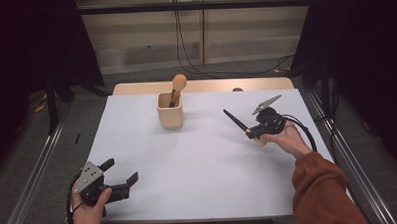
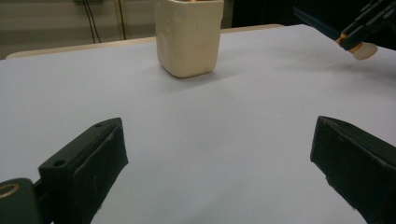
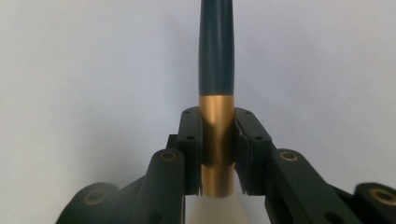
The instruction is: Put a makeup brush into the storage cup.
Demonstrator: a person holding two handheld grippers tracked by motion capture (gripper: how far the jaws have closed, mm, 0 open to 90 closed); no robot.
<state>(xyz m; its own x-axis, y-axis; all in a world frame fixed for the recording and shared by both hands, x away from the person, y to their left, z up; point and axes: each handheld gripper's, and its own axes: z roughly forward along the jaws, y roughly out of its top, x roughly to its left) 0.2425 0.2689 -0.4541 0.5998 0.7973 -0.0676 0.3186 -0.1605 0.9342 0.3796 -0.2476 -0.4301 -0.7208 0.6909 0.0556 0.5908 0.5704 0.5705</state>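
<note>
High view: right gripper is up over the right part of the white table, clamped on a makeup brush. Dark handle pokes up-left toward the cream cup; pale bristle end sits under the hand. The cup stands mid-back on the table w/ another brush already in it, tan fluffy head up. Left gripper rests at the near-left corner, jaws apart, nothing btwn them, well apart from the cup.

Left gripper view: both jaws spread wide over bare table, cup straight ahead and far off. Held brush is top right, off the surface, w/ the bristle tuft hanging at its low end.

Right gripper view: pads closed on the gold ferrule, one each side, handle running straight out ahead. Bristles at the bottom are blurred, prob. soft white fibre.

Handling, as I judge it: brush is light and stiff along the handle and ferrule, but both are smooth and round, so it could roll or pivot in the pads. Ferrule is the right spot to grip: rigid, near the balance pt. Keep off the bristles; they crush and give no hold. Cup looks light, may tip if nudged.
</note>
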